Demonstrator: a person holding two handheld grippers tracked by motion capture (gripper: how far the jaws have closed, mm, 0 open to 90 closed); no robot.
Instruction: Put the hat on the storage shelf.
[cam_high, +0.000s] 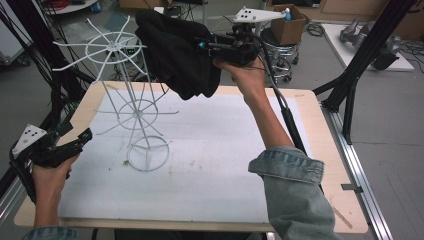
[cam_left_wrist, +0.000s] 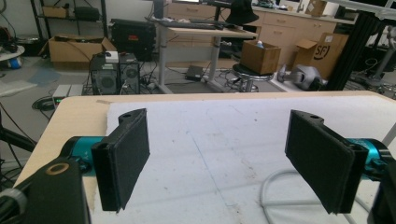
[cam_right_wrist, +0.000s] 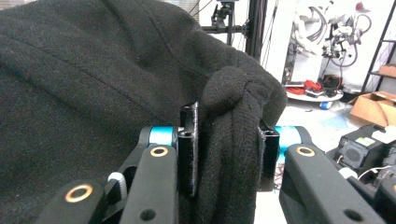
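Right tongs (cam_right_wrist: 224, 154), bunched black cloth (cam_high: 175, 50)

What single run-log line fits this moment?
right gripper: shut on black cloth | beside white wire rack | left gripper: open, idle

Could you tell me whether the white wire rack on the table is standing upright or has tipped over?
Upright: the white wire rack stands on its round base ring on the table, its stem rising to the spoked top, beside the black cloth.
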